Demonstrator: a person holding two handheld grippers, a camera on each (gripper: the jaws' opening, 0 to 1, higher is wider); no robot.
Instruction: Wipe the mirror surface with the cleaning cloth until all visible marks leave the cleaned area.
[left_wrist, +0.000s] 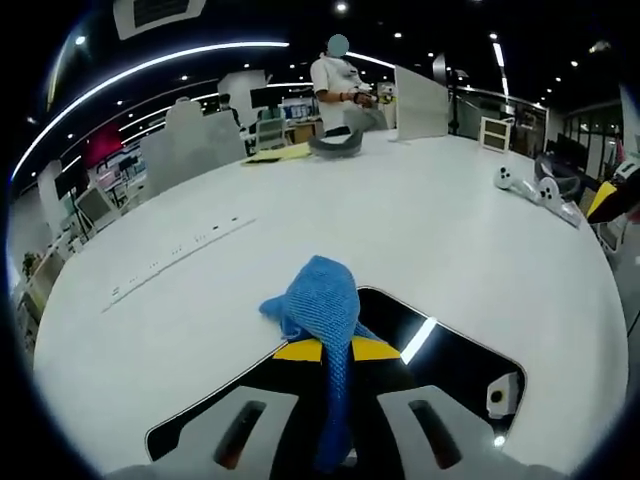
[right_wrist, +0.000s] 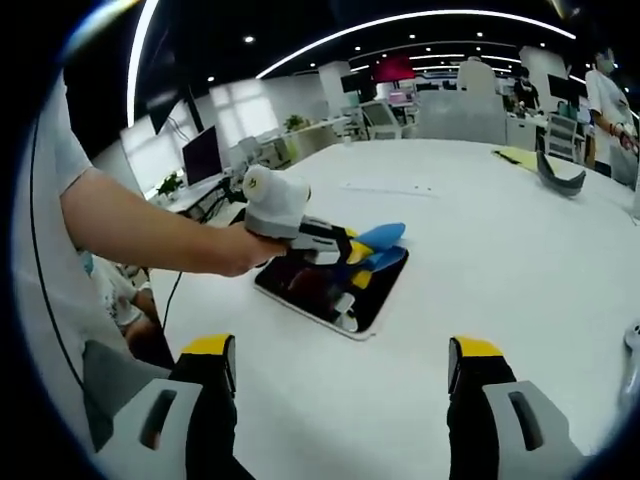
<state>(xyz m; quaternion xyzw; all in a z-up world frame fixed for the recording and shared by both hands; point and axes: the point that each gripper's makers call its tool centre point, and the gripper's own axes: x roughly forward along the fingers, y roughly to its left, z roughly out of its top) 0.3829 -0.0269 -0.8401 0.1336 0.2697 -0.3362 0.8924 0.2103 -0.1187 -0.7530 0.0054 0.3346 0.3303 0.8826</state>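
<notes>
Your left tool (left_wrist: 335, 352) is clenching the blue knitted cleaning cloth (left_wrist: 318, 300), which is bunching past the yellow tips over the dark, glossy mirror (left_wrist: 450, 360) lying flat on the white desk (left_wrist: 400, 220). Your right tool (right_wrist: 345, 362) is hovering released, jaws wide apart, just short of the mirror.

No legible text, label, brand, number or sign anywhere in either view.
</notes>
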